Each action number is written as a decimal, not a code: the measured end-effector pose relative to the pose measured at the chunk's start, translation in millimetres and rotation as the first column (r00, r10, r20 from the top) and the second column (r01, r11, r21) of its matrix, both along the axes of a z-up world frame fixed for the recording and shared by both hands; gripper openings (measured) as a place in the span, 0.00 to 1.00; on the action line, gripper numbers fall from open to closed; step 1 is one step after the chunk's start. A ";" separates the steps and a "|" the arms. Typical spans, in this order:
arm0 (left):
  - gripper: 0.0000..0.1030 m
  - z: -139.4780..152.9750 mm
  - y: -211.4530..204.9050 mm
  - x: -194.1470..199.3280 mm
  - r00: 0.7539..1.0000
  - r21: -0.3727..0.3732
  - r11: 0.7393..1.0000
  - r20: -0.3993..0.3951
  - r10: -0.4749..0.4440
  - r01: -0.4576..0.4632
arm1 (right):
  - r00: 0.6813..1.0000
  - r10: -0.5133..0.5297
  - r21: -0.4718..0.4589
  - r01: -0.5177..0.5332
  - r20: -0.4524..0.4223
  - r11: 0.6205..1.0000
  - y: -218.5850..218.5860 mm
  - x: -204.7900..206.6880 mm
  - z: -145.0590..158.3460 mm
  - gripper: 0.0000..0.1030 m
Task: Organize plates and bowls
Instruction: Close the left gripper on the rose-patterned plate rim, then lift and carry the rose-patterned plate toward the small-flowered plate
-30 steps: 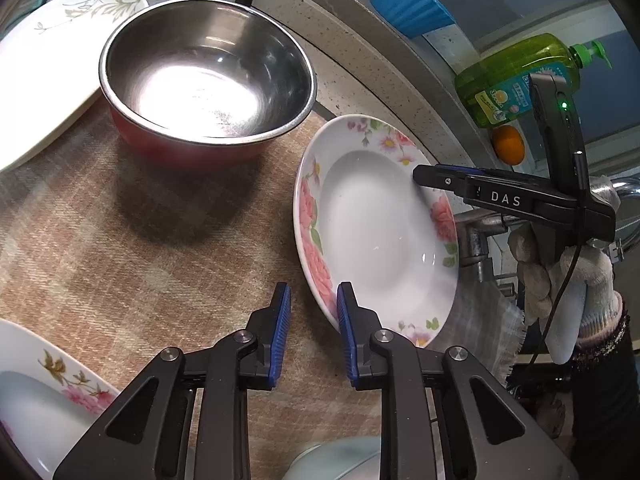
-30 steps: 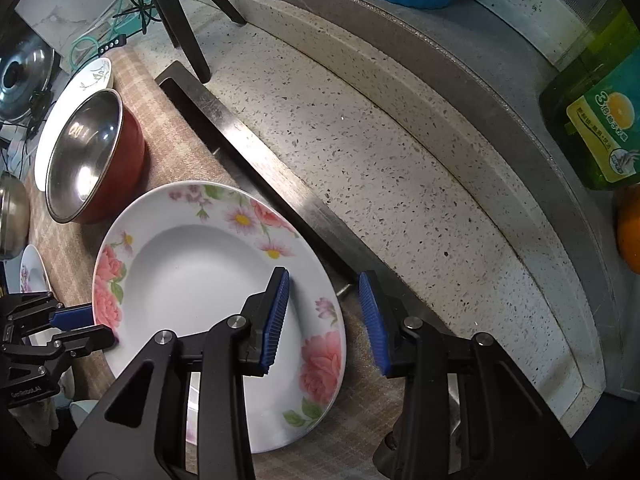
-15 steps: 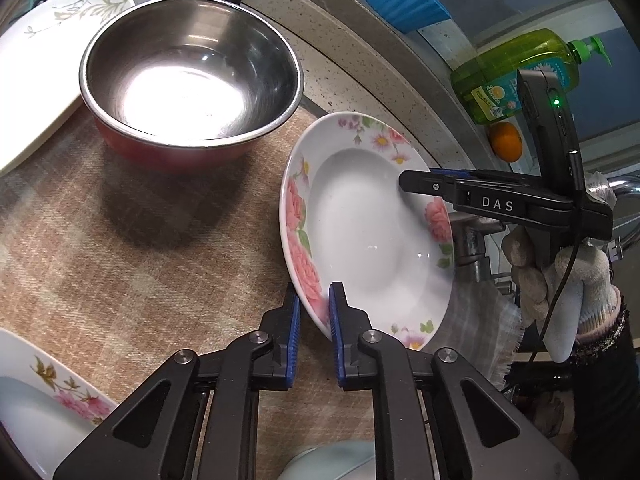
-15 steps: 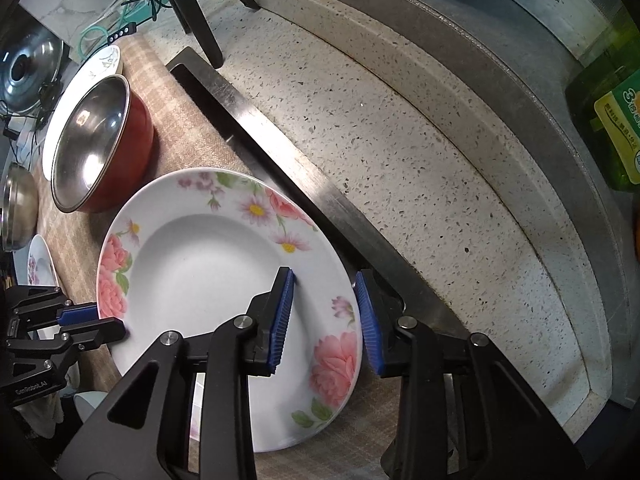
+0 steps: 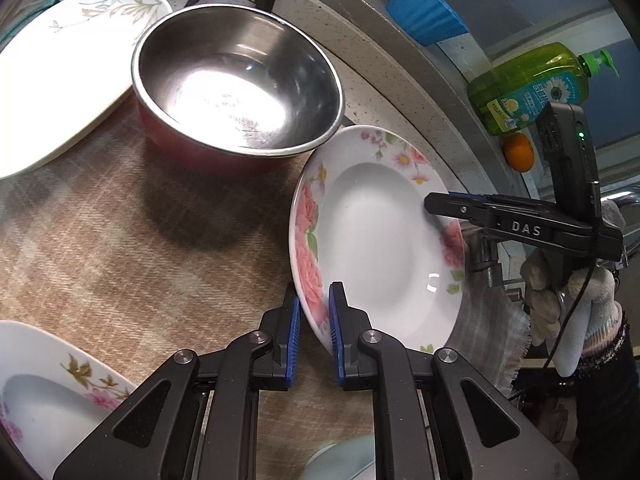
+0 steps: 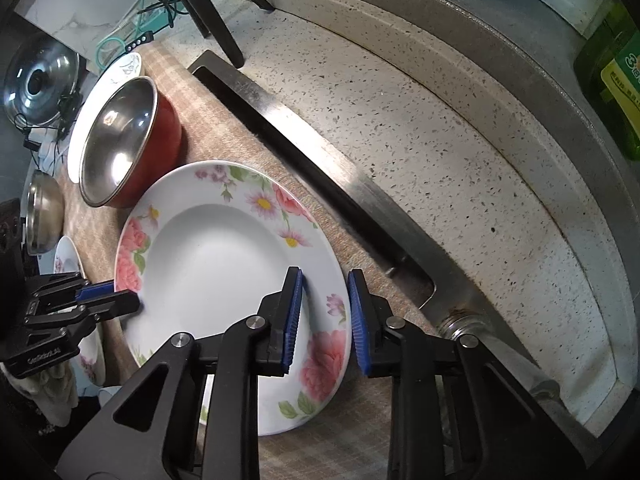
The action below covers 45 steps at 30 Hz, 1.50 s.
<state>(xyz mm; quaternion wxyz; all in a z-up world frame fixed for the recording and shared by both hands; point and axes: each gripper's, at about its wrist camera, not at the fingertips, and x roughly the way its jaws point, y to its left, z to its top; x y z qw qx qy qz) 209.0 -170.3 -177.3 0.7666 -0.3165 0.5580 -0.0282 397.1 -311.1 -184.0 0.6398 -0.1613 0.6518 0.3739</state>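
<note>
A white plate with pink flowers (image 5: pixel 372 236) sits on the plaid cloth (image 5: pixel 120 240); it also shows in the right wrist view (image 6: pixel 216 264). My left gripper (image 5: pixel 314 332) is shut on its near rim. My right gripper (image 6: pixel 325 316) straddles the opposite rim with a clear gap on the outer side, jaws open. A steel bowl with a red outside (image 5: pixel 236 80) stands beside the plate, seen also in the right wrist view (image 6: pixel 120 140).
A white leaf-pattern plate (image 5: pixel 68 64) lies at the far left, another floral plate (image 5: pixel 44 392) at the near left. A speckled counter (image 6: pixel 440 128), a metal sink edge (image 6: pixel 320 160), a green soap bottle (image 5: pixel 528 88) and an orange (image 5: pixel 518 152) are behind.
My left gripper closed onto the plate's near rim. My right gripper's jaws narrowed around the far rim. The plate shifted slightly toward the bowl.
</note>
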 end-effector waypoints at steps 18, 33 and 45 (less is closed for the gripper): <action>0.12 2.6 23.9 -12.2 1.000 0.030 0.999 0.003 0.023 -0.023 | 0.987 -0.113 0.113 0.126 -0.117 0.986 -26.7 -35.0 -2.3 0.14; 0.12 9.3 24.1 -11.1 1.000 0.020 1.000 0.000 0.007 -0.007 | 0.964 -0.222 0.116 0.240 -0.145 0.964 -42.4 -52.7 0.6 0.14; 0.12 23.6 16.4 -0.4 0.999 0.033 0.999 0.029 -0.021 0.020 | 0.951 -0.276 0.127 0.294 -0.142 0.947 -59.4 -46.5 12.3 0.14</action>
